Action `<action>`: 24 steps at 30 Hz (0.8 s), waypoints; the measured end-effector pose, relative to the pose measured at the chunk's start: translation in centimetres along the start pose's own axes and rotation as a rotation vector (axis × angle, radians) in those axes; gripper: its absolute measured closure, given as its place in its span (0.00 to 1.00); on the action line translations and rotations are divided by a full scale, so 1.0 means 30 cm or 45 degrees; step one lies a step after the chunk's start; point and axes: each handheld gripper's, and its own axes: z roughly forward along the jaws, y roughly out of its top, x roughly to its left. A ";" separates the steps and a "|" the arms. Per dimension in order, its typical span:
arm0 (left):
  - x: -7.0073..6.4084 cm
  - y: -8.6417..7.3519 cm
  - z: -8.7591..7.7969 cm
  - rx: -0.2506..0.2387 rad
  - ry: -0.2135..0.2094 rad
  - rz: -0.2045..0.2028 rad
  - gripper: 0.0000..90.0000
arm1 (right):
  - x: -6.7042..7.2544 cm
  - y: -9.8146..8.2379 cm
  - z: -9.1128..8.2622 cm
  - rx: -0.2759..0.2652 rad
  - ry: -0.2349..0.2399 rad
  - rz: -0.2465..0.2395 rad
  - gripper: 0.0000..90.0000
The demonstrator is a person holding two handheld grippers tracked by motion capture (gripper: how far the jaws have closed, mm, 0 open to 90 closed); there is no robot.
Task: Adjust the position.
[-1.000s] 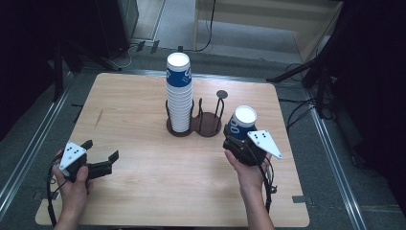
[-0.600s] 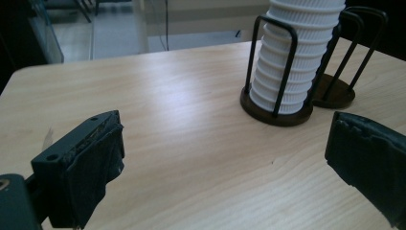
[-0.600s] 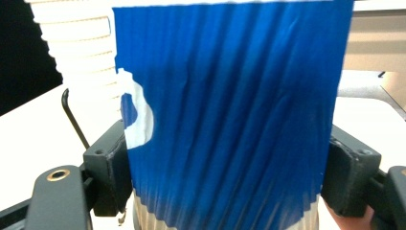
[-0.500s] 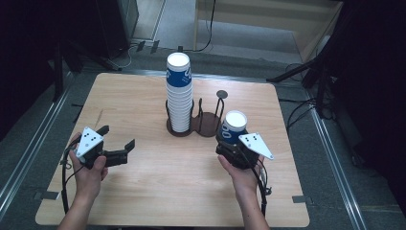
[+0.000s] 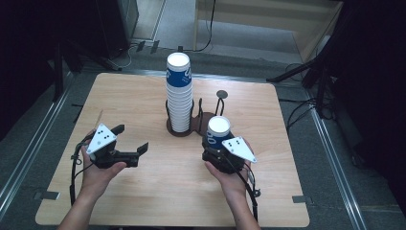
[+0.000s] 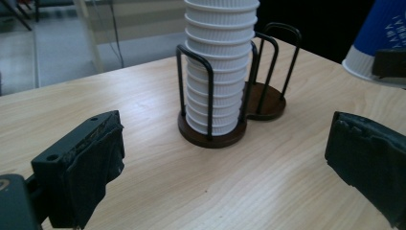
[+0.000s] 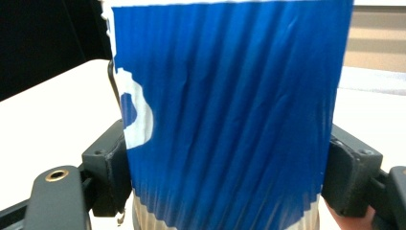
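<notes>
high overhead, two close gripper views

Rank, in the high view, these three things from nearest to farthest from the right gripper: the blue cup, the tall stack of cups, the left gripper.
1. The blue cup: held between the jaws of the right gripper.
2. The tall stack of cups: in the holder, up and to the left at the table's middle.
3. The left gripper: far left, open.
</notes>
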 end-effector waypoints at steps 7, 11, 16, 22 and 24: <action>-0.030 0.026 0.000 -0.001 -0.067 -0.032 0.01 | 0.041 -0.020 0.014 0.013 0.004 -0.057 0.22; -0.047 0.038 0.011 0.028 -0.093 -0.048 0.01 | 0.073 -0.036 0.024 0.026 0.017 -0.110 0.22; -0.077 0.038 0.027 0.071 -0.146 -0.040 0.01 | 0.115 -0.057 0.033 0.019 0.008 -0.205 0.22; -0.106 0.043 0.039 0.109 -0.233 -0.055 0.07 | 0.156 -0.078 0.045 0.010 0.005 -0.312 0.22; -0.108 0.043 0.041 0.119 -0.248 -0.058 0.07 | 0.162 -0.080 0.046 0.009 0.005 -0.330 0.22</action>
